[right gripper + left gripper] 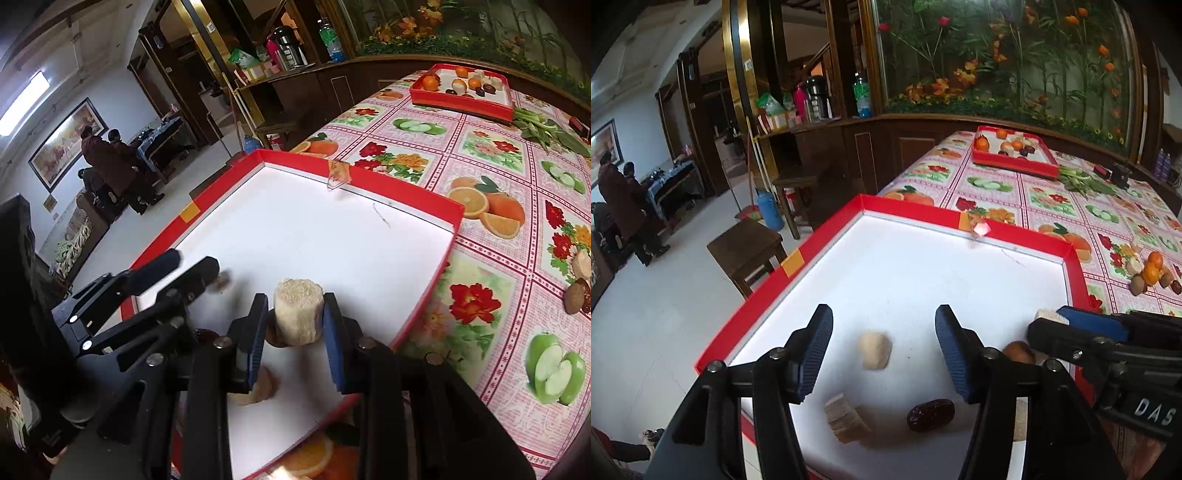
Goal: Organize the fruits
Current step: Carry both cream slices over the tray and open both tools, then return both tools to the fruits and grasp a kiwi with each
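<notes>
Near tray (827, 236), red rim, white floor, seated at the table's (491, 206) near left corner on a fruit-print cloth. Left gripper (884, 354): jaws apart over the tray floor, nothing pressed between them; a pale rounded piece (874, 350) lies loose on the floor in the gap, clear of both pads. A pale cut block (846, 422) and a dark date (931, 414) lie nearer the tray's near edge, side by side, apart. A brown round fruit (1019, 352) sits toward the tray's right edge, just beside the right gripper. Right gripper (295, 328): closed on a pale fibrous cylinder (298, 314), held upright, both blue pads against its sides, above the tray's near right part; another pale piece (260, 387) lies on the floor under it. Far tray (1015, 162), same red make, at the table's far edge, holding oranges and small dark and pale fruits. Leafy greens (1082, 182) just beside its right side. Loose heap of oranges and brown fruits (1150, 271) on the cloth near the table's right edge.
</notes>
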Available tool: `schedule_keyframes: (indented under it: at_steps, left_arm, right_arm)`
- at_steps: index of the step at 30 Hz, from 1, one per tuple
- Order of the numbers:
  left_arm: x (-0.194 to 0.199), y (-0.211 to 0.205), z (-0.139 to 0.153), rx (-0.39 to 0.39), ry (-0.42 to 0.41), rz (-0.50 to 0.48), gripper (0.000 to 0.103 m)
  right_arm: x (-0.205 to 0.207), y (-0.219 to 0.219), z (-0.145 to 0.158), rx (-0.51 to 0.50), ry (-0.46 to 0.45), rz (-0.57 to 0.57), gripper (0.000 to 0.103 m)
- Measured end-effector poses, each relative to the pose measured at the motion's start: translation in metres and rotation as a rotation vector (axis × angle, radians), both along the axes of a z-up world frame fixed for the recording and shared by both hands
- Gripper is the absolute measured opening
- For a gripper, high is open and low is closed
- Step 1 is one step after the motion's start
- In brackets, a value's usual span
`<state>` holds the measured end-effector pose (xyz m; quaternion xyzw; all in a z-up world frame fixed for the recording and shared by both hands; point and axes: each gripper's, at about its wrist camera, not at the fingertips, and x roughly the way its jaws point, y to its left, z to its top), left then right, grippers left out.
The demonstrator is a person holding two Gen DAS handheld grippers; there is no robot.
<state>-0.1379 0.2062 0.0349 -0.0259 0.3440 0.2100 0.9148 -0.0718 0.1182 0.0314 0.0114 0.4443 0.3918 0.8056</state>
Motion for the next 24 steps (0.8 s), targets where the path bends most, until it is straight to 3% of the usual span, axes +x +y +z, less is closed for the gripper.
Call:
schedule_keyframes:
  at_steps: [6, 13, 24]
  left_arm:
    - [0.000, -0.013, 0.011, 0.009, -0.042, -0.027, 0.070]
    - [0.005, -0.055, 0.024, 0.036, -0.068, -0.133, 0.075]
    - [0.037, -0.140, 0.018, -0.017, 0.025, -0.380, 0.077]
  right_arm:
    - [0.008, -0.024, 0.004, 0.031, -0.001, -0.053, 0.038]
    - [0.023, -0.069, 0.008, 0.074, 0.002, -0.135, 0.038]
    - [0.050, -0.199, -0.008, 0.052, 0.023, -0.344, 0.038]
